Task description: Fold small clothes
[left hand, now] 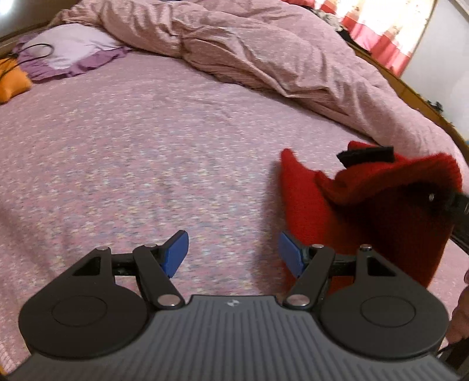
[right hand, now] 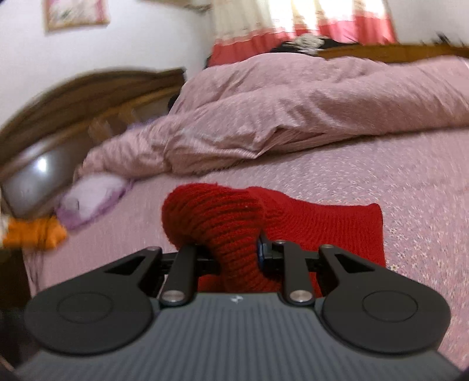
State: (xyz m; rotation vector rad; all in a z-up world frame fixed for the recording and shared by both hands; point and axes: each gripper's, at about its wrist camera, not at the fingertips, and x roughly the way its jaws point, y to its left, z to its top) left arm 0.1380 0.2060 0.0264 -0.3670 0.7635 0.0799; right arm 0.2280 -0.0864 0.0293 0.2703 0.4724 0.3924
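A red knitted garment (left hand: 366, 211) hangs at the right of the left wrist view, lifted above the pink bedsheet (left hand: 146, 161), with a black strip near its top. My left gripper (left hand: 233, 256) stands open over the sheet just left of the garment, nothing between its blue pads (left hand: 176, 255). In the right wrist view my right gripper (right hand: 234, 255) is shut on a bunched fold of the red knit (right hand: 217, 222); the rest of the cloth (right hand: 328, 225) drapes beyond it. The right gripper's body (left hand: 457, 202) shows at the edge of the left wrist view.
A crumpled pink duvet (left hand: 263, 49) lies across the far side of the bed. A lilac pillow (left hand: 67, 49) and an orange cushion (left hand: 11, 85) sit by the wooden headboard (right hand: 73, 96). Red and cream curtains (right hand: 299, 20) hang behind the bed.
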